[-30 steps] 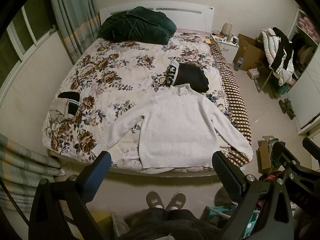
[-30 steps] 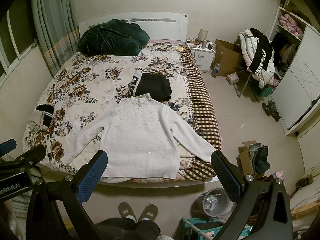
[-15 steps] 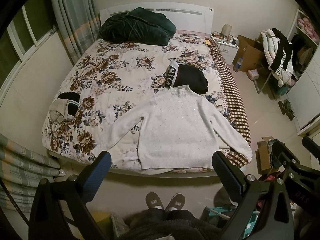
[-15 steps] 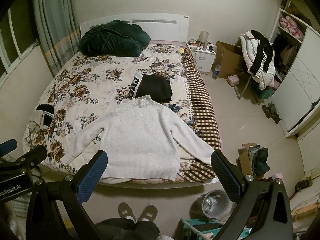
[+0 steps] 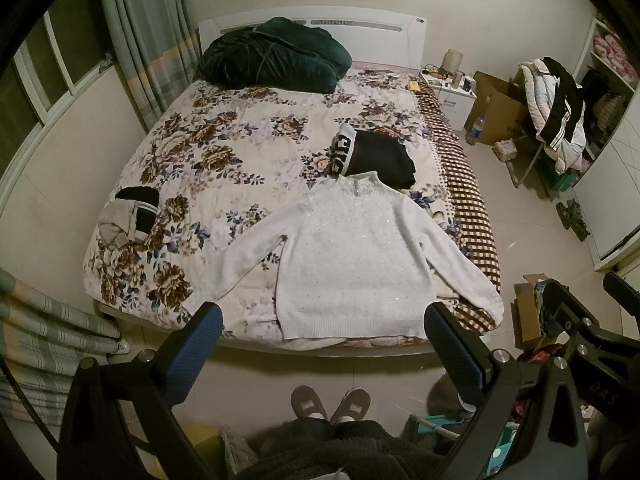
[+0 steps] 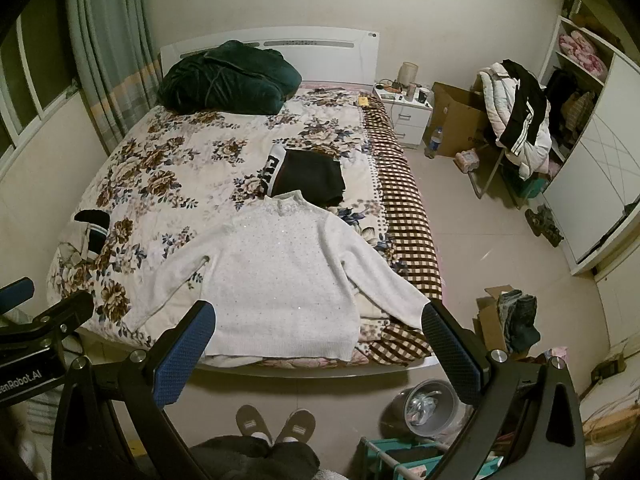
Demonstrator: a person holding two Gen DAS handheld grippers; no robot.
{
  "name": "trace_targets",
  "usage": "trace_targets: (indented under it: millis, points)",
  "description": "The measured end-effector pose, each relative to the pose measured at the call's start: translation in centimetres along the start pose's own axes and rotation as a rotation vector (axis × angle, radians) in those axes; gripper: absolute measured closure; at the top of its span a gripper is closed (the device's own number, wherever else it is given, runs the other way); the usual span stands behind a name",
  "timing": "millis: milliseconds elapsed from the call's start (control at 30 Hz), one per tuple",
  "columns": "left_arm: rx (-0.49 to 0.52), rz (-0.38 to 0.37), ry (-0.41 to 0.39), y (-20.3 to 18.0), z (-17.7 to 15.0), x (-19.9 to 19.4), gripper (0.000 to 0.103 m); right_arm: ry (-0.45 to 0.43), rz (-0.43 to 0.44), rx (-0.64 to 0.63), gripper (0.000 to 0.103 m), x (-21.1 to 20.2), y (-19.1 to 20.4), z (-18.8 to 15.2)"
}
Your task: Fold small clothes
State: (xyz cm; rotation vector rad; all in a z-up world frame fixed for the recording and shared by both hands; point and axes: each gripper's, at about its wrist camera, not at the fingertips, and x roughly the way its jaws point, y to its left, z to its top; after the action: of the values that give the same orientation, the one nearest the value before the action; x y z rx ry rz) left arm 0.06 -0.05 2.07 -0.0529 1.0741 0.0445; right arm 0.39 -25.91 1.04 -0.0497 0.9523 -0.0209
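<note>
White sweater (image 5: 352,256) lies spread flat, unfolded, at the bed's (image 5: 208,168) foot; one black garment (image 5: 380,158) beyond its collar looks folded; left claw (image 5: 324,344) and right claw (image 6: 320,336) both gape, empty

We record a white sweater (image 5: 352,256) speckled with small glinting dots. Behind its collar we note folded black clothing (image 5: 380,158) with a white band bearing black letters. The bedspread (image 5: 224,160) is cream, printed with brown and dark blue flowers; the blanket (image 5: 464,196) along its right edge is checked brown and cream. We find a dark green bundle (image 5: 272,60) against the white headboard (image 5: 400,36). At the bed's left edge lie grey and black garments (image 5: 130,216) with a striped band. The curtains (image 5: 148,40) are pale green with an orange band. Our gripper pads (image 5: 192,348) are blue on black frames. The slippers (image 5: 330,402) are grey.
</note>
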Motion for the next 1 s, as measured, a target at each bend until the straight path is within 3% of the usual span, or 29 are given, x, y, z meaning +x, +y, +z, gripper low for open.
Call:
trace_targets:
  millis: [100,1000]
  points:
    - [0.001,0.002,0.001,-0.8,1.3,-0.7,0.0,0.0,0.0,0.001,0.0,-0.4,0.2,0.4]
    - [0.004,-0.001,-0.006,-0.7,1.4,-0.9,0.0,-0.008,0.005,0.0,0.0,-1.9,0.6,1.8]
